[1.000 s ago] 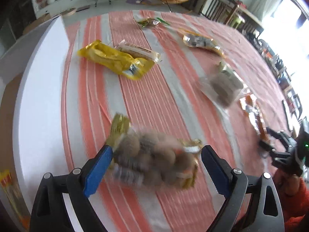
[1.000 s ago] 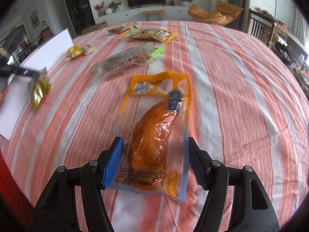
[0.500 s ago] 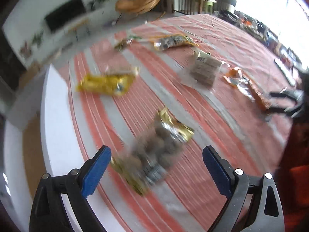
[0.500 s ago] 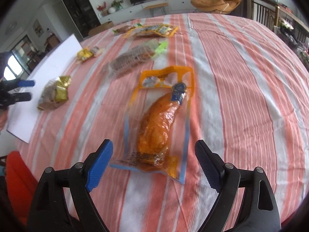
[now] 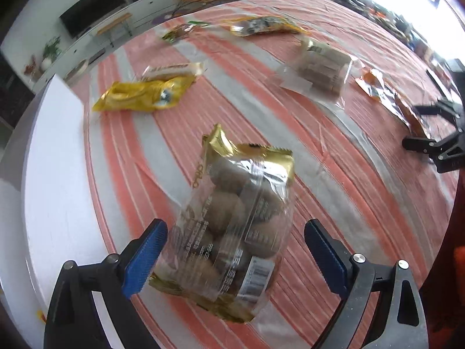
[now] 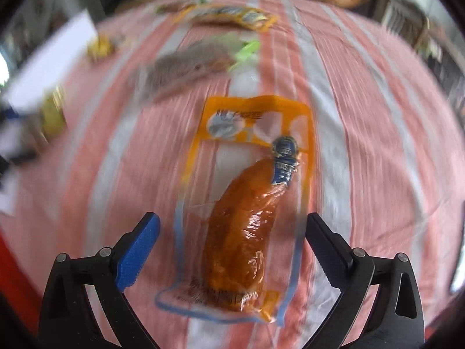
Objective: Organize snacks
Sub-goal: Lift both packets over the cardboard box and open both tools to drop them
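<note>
**Both packs let go, tongs spread wide**

Since the earlier frames, we had let both snacks go. One second before, our right gripper (image 6: 229, 253) straddled the orange chicken pack (image 6: 247, 232) narrowly; now its jaws were opening and the blue pads stood clear on either side. That pack lay flat on the striped tablecloth (image 6: 363, 116), running from 6 toward 12 o'clock between the fingers.

Our left gripper (image 5: 235, 253) was closing slightly but was likewise released. The gold-trimmed bag of brown round snacks (image 5: 235, 221) rested between the fingers near the white board (image 5: 55, 160) at 9 o'clock; whether the left pad brushed it, we could not tell.

We judged both placements done, and the yellow packet (image 5: 145, 96) at 11 o'clock and the clear packet (image 5: 319, 69) at 1 o'clock remained to sort.

Both hands pointed steeply downward over the cloth.
</note>
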`<state>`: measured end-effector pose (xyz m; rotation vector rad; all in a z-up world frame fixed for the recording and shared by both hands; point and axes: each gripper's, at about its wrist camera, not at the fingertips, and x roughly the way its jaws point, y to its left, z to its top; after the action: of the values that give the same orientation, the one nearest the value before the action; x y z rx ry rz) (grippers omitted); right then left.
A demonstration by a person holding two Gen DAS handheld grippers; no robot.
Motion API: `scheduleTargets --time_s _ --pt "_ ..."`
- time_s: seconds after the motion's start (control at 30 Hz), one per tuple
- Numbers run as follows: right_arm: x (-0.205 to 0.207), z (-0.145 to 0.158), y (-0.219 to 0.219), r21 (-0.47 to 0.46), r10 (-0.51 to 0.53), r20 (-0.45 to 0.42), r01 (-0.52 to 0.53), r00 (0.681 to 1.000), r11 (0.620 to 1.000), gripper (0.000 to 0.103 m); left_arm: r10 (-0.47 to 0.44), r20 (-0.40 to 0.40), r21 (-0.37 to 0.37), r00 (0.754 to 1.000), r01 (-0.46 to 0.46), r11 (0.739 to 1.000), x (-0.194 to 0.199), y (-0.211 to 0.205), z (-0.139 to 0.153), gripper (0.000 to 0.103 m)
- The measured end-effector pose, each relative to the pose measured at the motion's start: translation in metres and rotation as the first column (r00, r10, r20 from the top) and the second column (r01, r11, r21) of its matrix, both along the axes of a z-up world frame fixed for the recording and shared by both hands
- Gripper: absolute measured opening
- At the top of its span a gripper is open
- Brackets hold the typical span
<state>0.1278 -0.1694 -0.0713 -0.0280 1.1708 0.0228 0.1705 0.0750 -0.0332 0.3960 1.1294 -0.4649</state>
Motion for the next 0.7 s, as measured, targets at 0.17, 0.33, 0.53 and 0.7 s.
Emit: scheduleTargets --time_s 0.17,0.33,0.53,0.7 --pt "-0.015 0.010 -0.030 0.079 -0.045 0.010 0.044 0.999 0.996 0.056 0.108 0.022 -0.042 0.994 -0.107 0.993 -0.005 0.009 -0.002 0.060" --pt "-0.031 0.023 -0.083 0.415 -0.164 0.004 0.147 0.986 0.898 0.052 0.259 -0.028 -0.230 0.965 -0.259 0.938 -0.020 0.030 0.001 0.058" --pt "-0.035 0.031 -0.100 0.653 -0.211 -0.011 0.167 0.977 0.739 0.052 0.345 -0.083 -0.433 0.935 -0.346 0.832 -0.049 0.048 0.016 0.058" --pt "-0.018 0.052 -0.061 0.724 -0.126 0.013 0.077 0.992 0.686 0.052 0.413 -0.064 -0.565 0.908 -0.374 0.735 -0.071 0.081 0.065 0.058"
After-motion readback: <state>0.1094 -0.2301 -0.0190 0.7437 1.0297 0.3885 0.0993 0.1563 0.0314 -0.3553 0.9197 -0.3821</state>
